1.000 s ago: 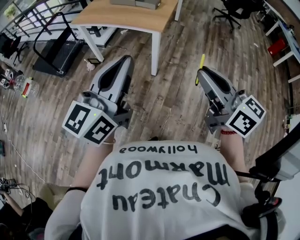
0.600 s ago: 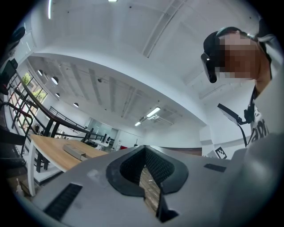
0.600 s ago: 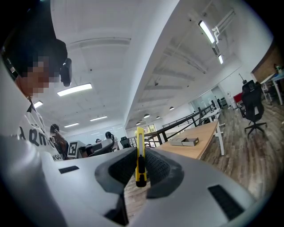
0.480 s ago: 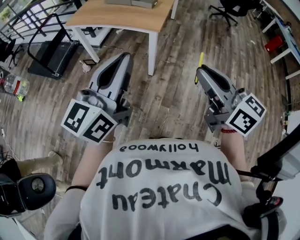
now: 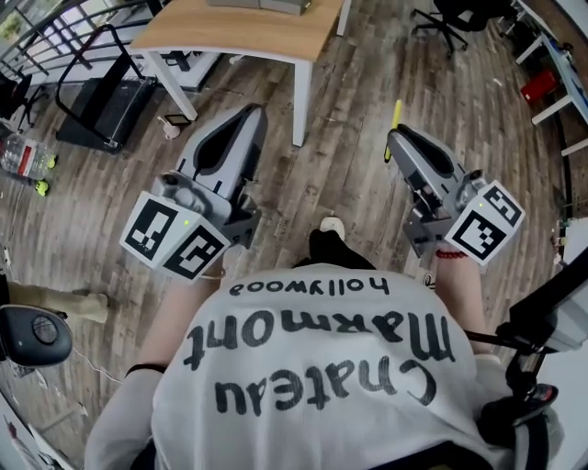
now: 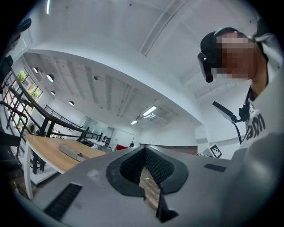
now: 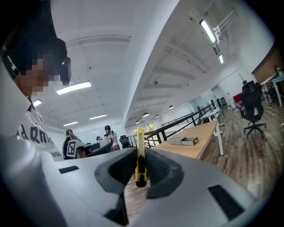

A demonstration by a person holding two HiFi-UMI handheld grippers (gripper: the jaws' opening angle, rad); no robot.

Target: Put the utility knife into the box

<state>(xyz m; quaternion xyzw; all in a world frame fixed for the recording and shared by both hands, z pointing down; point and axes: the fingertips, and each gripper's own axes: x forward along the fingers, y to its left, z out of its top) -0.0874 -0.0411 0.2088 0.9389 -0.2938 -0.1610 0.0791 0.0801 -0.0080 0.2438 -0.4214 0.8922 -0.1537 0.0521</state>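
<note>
Head view: left gripper [image 5: 253,115] and right gripper [image 5: 395,136] held out side by side, well apart, over a brown plank floor [image 5: 340,174]. Slim yellow utility knife [image 5: 396,117] poking forward from the right gripper's tips. Beyond them, a light wooden desk [image 5: 239,32] with a flat grey box [image 5: 276,5] on top.

Left gripper view: left gripper [image 6: 145,164] drawn narrow, only a thin slit of floor between the jaws, nothing gripped. Desk [image 6: 49,153] off to the left, box [image 6: 71,151] lying on it.

Right gripper view: right gripper [image 7: 140,164] clamped on the utility knife [image 7: 140,155], held upright, yellow end rising above the jaws. Desk [image 7: 195,144] and box [image 7: 186,141] ahead to the right, well apart from the knife.
</note>
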